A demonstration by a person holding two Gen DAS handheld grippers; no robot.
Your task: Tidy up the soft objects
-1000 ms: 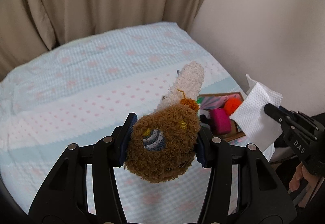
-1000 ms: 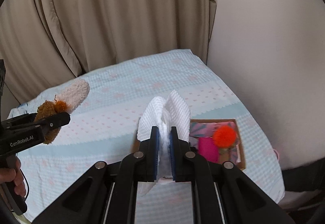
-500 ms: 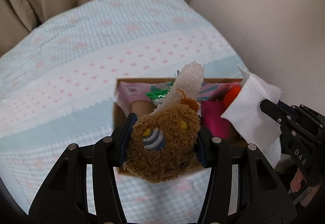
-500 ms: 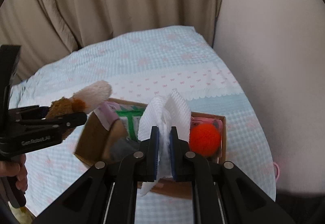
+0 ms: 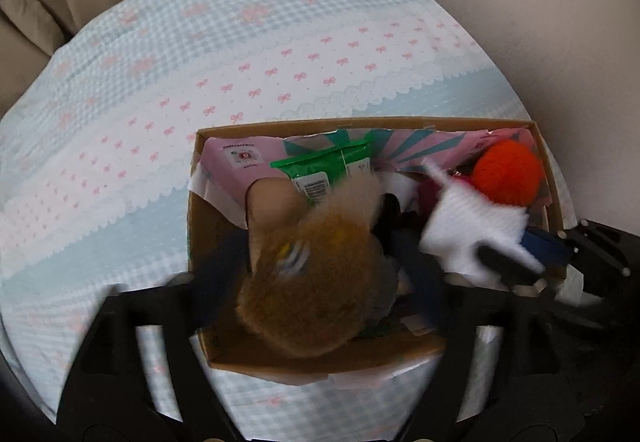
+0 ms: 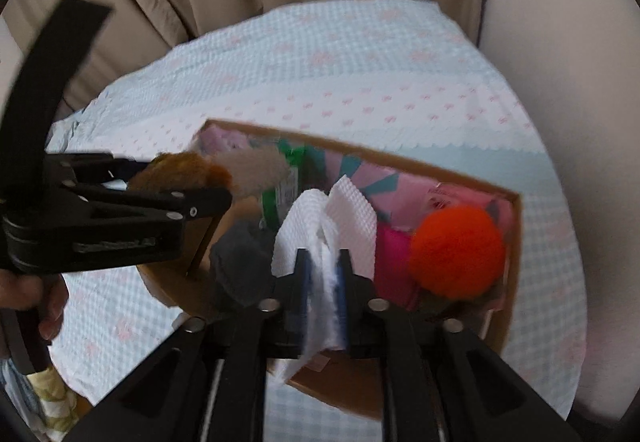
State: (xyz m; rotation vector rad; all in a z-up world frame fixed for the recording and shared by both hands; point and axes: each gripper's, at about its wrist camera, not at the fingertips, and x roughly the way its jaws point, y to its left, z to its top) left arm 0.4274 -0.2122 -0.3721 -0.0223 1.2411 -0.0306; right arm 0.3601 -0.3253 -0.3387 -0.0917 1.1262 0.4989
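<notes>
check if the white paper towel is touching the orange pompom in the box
Apart. The right wrist view shows a strip of a pink item between the edge of the white paper towel and the orange pompom.

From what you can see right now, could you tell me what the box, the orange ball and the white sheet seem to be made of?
The box looks like plain brown cardboard, matte, with thin raw-edged walls. The orange ball seems to be a yarn or fibre pom-pom: its outline is fuzzy and there is no shine. The white sheet is probably paper towel, going by its embossed dotted grid and soft folds.
</notes>
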